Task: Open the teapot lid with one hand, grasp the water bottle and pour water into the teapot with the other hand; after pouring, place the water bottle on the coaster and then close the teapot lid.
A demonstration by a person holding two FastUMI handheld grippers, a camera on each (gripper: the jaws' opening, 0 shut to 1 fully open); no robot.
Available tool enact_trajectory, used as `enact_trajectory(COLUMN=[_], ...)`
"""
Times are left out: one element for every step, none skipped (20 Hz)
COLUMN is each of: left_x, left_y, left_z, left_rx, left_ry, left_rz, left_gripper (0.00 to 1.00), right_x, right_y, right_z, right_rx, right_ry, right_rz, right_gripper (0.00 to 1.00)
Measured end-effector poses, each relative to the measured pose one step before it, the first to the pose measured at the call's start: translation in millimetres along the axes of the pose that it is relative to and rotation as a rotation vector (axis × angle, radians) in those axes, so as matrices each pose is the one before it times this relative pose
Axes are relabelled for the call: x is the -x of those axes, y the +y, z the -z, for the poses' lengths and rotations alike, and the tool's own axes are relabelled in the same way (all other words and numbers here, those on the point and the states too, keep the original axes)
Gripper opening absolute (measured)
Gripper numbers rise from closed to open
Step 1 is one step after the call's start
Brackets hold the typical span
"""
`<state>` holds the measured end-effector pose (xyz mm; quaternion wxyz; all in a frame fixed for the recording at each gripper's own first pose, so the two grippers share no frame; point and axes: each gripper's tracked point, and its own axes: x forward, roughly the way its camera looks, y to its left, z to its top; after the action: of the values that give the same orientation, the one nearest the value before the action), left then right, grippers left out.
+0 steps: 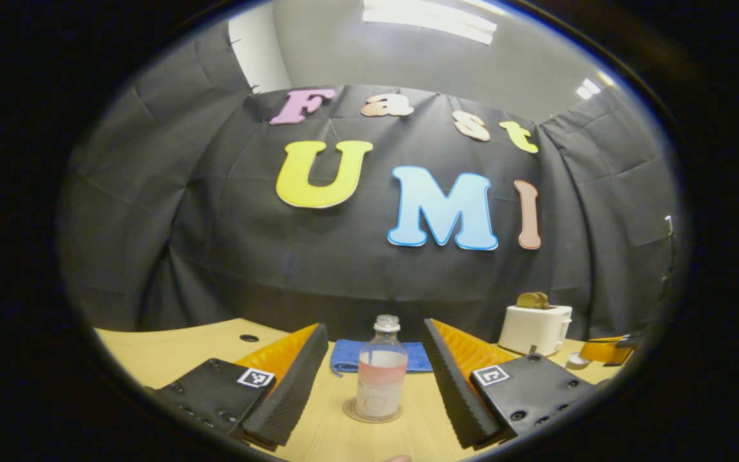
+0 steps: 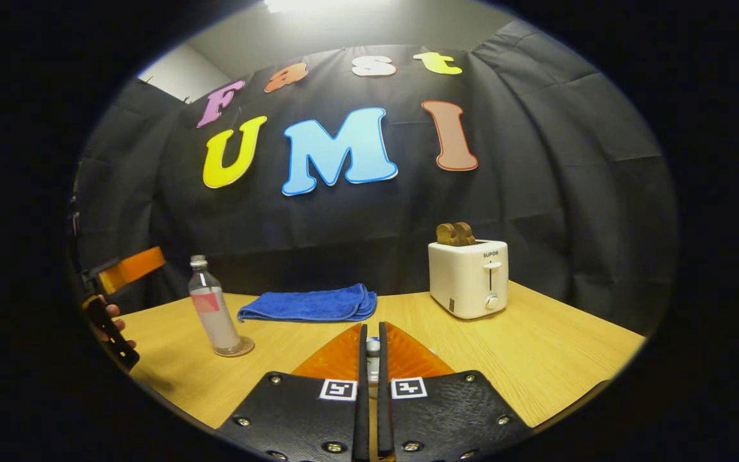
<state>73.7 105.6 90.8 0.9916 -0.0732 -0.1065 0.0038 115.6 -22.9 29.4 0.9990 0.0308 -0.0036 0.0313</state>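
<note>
A clear water bottle (image 1: 380, 378) with a pink label stands upright on a round clear coaster (image 1: 373, 417). My left gripper (image 1: 374, 328) is open, its fingers spread on either side of the line to the bottle and not touching it. In the right gripper view the bottle (image 2: 212, 314) and coaster (image 2: 242, 348) sit left of centre, with the left gripper (image 2: 122, 301) and a hand off to their left. My right gripper (image 2: 373, 328) is nearly shut on a small pale knob (image 2: 373, 346), seemingly the teapot lid's. The teapot body is hidden under the fingers.
A folded blue cloth (image 2: 308, 303) lies at the back of the wooden table (image 2: 536, 359). A white toaster (image 2: 469, 277) with toast in it stands at the back right. In the left gripper view the toaster (image 1: 535, 328) is right of the bottle.
</note>
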Motion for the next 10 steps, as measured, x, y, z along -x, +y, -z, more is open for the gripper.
enact_trajectory(left_x=[5.65,0.77,3.36,3.69,4.70,5.07,3.47,2.99,3.93,4.85], left_y=[1.24,0.81,-1.46,-2.87,-1.55,-0.48,1.27,3.00,3.13,1.72], left_z=[-1.09,0.98,2.07,6.84,9.57,8.38,5.90,2.10,4.70,3.08], left_rx=[-0.01026,-0.00131,0.01068,0.01718,0.01433,0.00866,-0.00273,-0.01104,-0.01499,0.00323], left_ry=[-0.00286,0.00400,0.01765,0.02768,0.03506,0.02687,0.01299,0.00258,0.01143,0.01163], left_rz=[-0.00050,-0.00056,0.00648,0.00729,0.00542,0.00180,-0.00634,-0.01104,-0.01364,-0.01022], left_gripper=[1.00,1.00,1.00,1.00,1.00,1.00,1.00,1.00,1.00,1.00], right_x=[-6.95,-6.01,-5.21,-4.96,-4.95,-2.87,-2.04,-1.59,-2.17,-2.65], right_y=[-2.84,-0.57,-0.70,-0.54,-1.29,1.46,1.07,1.09,0.71,0.31], right_z=[-0.03,-0.05,1.31,2.38,5.24,2.34,0.43,0.35,2.04,1.15], right_rx=[0.02083,0.01058,0.01450,0.01297,0.00742,-0.00662,-0.00706,-0.00046,0.00451,0.00504], right_ry=[-0.00215,-0.00722,0.00145,0.00302,0.01515,0.00696,0.00161,0.00047,0.00328,0.00337], right_rz=[0.01394,0.00257,0.00615,0.00607,0.00493,-0.00464,-0.00092,-0.00168,-0.00076,0.00176], right_gripper=[0.05,0.05,0.05,0.05,0.05,0.05,0.05,0.05,0.05,0.05])
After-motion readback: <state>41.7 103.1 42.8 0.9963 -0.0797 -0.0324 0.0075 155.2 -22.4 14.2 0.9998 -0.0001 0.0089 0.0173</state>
